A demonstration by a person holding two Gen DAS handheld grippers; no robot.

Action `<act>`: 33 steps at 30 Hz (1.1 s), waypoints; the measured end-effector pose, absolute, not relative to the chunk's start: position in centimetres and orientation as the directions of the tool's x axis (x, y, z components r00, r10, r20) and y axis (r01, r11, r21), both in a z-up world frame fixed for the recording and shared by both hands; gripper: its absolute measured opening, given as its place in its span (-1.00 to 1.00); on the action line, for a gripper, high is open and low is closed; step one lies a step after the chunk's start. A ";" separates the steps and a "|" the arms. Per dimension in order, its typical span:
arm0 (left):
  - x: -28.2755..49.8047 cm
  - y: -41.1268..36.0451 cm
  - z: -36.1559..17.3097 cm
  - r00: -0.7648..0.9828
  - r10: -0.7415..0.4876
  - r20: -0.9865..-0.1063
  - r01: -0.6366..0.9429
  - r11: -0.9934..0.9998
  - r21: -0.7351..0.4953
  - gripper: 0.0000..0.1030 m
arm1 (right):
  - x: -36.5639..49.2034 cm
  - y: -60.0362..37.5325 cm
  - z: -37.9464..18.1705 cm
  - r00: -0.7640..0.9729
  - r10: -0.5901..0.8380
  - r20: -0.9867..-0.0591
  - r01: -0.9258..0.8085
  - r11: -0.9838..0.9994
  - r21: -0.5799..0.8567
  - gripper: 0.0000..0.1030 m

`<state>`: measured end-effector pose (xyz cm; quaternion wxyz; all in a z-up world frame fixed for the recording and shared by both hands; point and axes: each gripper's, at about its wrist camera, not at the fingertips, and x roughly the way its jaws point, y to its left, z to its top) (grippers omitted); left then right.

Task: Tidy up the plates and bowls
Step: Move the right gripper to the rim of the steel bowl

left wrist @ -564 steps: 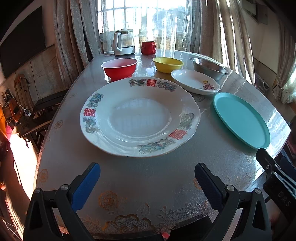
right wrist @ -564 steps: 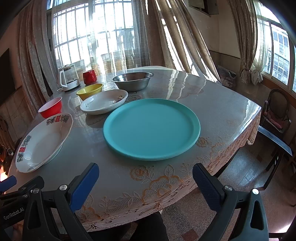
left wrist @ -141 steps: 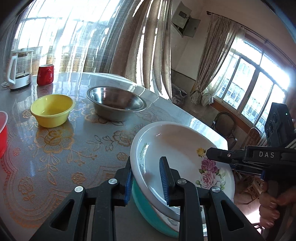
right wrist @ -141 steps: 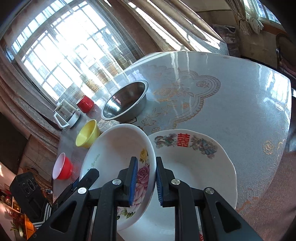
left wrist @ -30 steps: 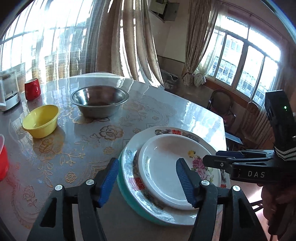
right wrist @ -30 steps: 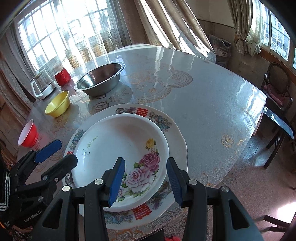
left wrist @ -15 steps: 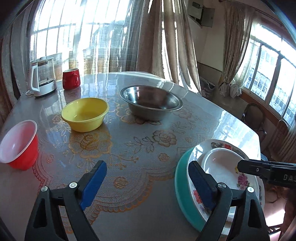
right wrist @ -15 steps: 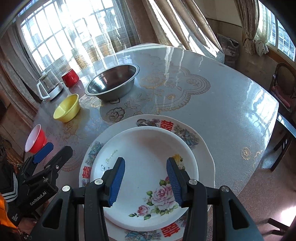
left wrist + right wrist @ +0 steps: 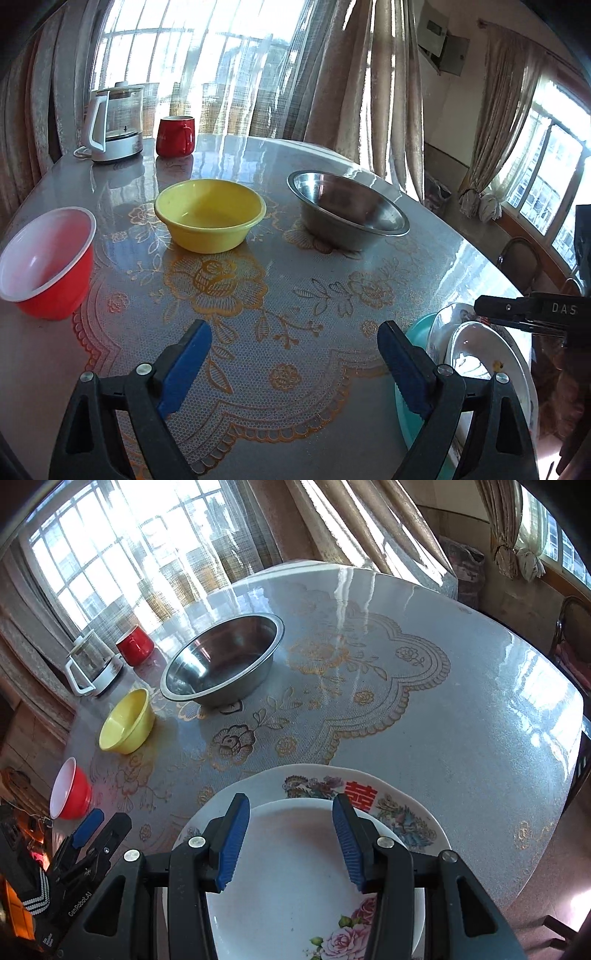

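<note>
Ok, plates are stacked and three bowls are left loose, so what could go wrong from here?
1. The plate stack sits near the table edge; a nudge from the right hand-held gripper hanging open above it could push it off.
2. The steel bowl is widest; nesting it inside the yellow bowl or red bowl would leave a wobbly stack.

"DAS" on right gripper; "GenRobot.AI", seemingly, on left gripper

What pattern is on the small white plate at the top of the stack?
Pink roses with green leaves on the small white plate, clearest in the right wrist view.
</note>
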<state>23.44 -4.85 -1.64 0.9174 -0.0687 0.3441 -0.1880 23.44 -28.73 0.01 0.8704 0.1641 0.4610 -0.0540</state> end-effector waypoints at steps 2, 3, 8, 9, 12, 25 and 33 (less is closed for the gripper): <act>23.4 -4.8 -1.6 0.691 -0.400 -0.602 0.301 0.917 -0.263 0.79 | 24.1 -29.3 0.0 0.572 0.066 -0.818 0.247 0.937 0.248 -0.07; 23.4 -4.8 -1.6 0.691 -0.400 -0.602 0.299 0.916 -0.266 0.79 | 24.5 -29.5 0.1 0.575 0.071 -0.815 0.244 0.936 0.254 -0.07; 23.7 -4.4 -1.8 0.682 -0.408 -0.607 0.281 0.913 -0.297 0.79 | 26.7 -30.9 0.0 0.573 0.099 -0.814 0.250 0.924 0.288 -0.05; 23.8 -4.3 -1.9 0.677 -0.410 -0.611 0.275 0.911 -0.307 0.79 | 27.3 -31.1 0.0 0.571 0.103 -0.815 0.251 0.923 0.293 -0.03; 24.2 -4.0 -2.3 0.669 -0.394 -0.630 0.235 0.916 -0.325 0.79 | 29.4 -31.5 -0.1 0.574 0.136 -0.807 0.245 0.912 0.328 0.01; 24.6 -4.8 -2.6 0.654 -0.398 -0.643 0.235 0.915 -0.328 0.79 | 40.5 -33.0 -2.4 0.544 0.215 -0.811 0.320 0.841 0.437 0.01; 27.9 -4.6 -1.7 0.649 -0.396 -0.649 0.173 0.908 -0.381 0.79 | 42.1 -33.2 -5.1 0.499 0.252 -0.829 0.328 0.831 0.450 -0.43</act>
